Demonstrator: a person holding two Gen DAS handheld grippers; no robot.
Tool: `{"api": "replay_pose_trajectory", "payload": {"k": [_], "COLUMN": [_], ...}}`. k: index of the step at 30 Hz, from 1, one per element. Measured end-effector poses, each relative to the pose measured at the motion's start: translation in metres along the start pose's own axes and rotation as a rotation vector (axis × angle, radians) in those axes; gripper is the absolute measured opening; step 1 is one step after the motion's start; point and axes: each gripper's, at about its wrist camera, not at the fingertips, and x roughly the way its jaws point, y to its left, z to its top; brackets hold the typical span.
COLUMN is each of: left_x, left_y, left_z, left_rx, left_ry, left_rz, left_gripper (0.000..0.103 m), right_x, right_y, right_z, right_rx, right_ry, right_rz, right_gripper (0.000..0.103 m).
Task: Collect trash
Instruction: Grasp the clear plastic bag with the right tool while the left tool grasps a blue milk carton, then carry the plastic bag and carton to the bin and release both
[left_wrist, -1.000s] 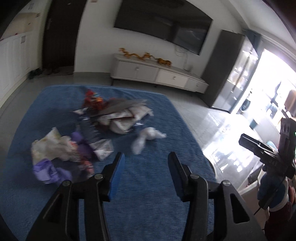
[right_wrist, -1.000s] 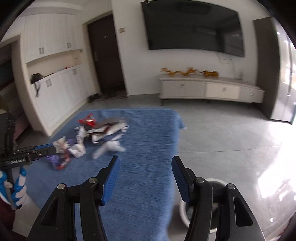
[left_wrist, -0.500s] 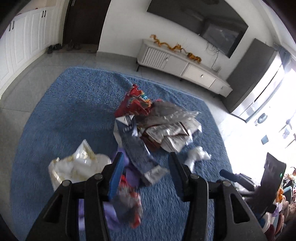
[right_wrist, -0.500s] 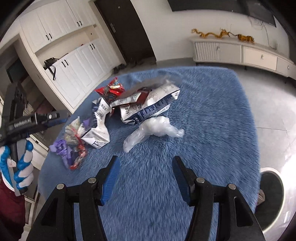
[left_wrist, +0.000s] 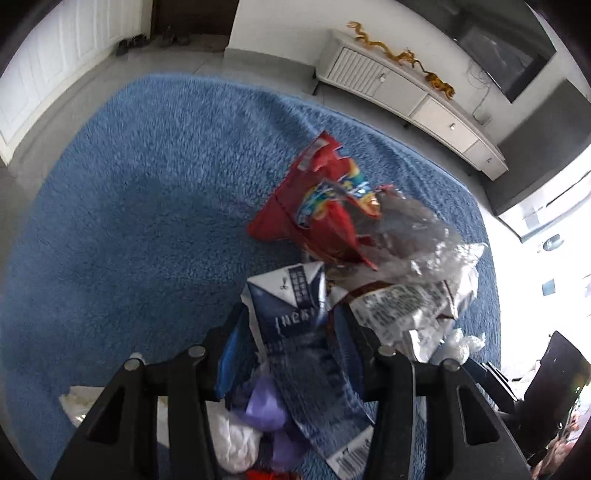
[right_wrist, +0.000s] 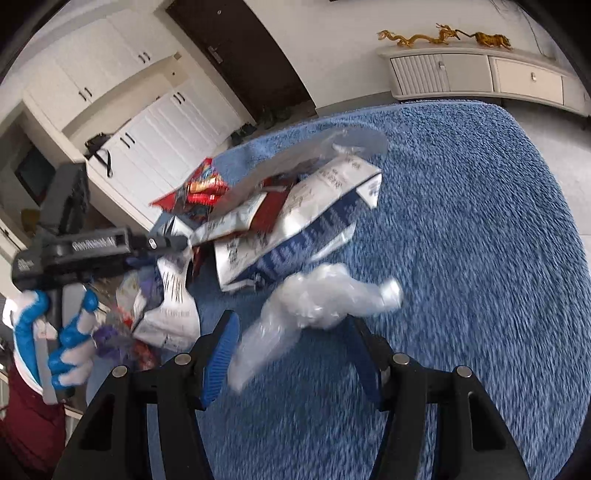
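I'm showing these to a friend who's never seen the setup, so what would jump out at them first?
Probably the heap of trash on the blue rug: a red snack bag at its far end, blue-and-white wrappers in the middle. Next, the crumpled clear plastic bag lying between the open right gripper fingers, and the left gripper open over a blue-and-white wrapper.

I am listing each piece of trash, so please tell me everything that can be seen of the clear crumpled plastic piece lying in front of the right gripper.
The clear plastic piece is a thin, translucent, whitish film, crumpled into a long, lumpy shape. It lies on the blue rug, at the near edge of the wrapper pile. It sits between the open fingers of the right gripper, not yet gripped. The picture is blurred, so no print can be made out.
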Motion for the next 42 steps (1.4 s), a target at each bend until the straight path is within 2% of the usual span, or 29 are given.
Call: {"api": "replay_pose_trajectory", "payload": {"k": [1,2,4,7,13,20,24,29,33,37,42], "left_x": [0.002,0.003,0.000,-0.010,-0.040,-0.091,-0.133,-0.198,-0.230,-0.242,-0.230], "left_y": [0.002,0.003,0.004,0.004,0.004,-0.003,-0.002,-0.001,-0.008,-0.023,-0.049], "left_z": [-0.001,-0.002,-0.003,-0.008,-0.024,-0.061,-0.078,-0.099,-0.110,-0.123,-0.137], "left_rx": [-0.007,-0.015,-0.029,-0.035,-0.051,-0.029,-0.020,-0.005,0.011,0.031,0.080], "left_ry": [-0.002,-0.006,-0.020,-0.050,-0.083,-0.145,-0.222,-0.363,-0.430,-0.438,-0.391], "left_rz": [-0.004,-0.011,-0.026,-0.037,-0.078,-0.138,-0.158,-0.149,-0.151,-0.157,-0.174], "left_gripper": [0.037,0.035,0.029,0.029,0.029,0.029,0.029,0.029,0.029,0.029,0.029], "right_x": [0.001,0.002,0.005,0.008,-0.006,-0.052,-0.086,-0.132,-0.161,-0.190,-0.216], "right_y": [-0.002,-0.004,-0.006,-0.007,-0.004,0.000,0.006,0.014,0.024,0.025,0.007], "right_z": [0.003,0.006,0.010,0.012,-0.006,-0.031,-0.040,-0.051,-0.062,-0.071,-0.085], "right_rx": [0.005,0.006,0.000,0.000,-0.014,-0.043,-0.070,-0.094,-0.103,-0.109,-0.078], "right_ry": [-0.005,-0.009,-0.008,-0.015,-0.028,-0.069,-0.119,-0.191,-0.241,-0.290,-0.331], "right_rz": [0.005,0.004,-0.002,0.005,0.005,0.007,-0.004,-0.021,-0.028,-0.050,-0.090], "right_gripper": [0.055,0.051,0.037,0.035,0.034,0.034,0.034,0.034,0.034,0.034,0.034]}}
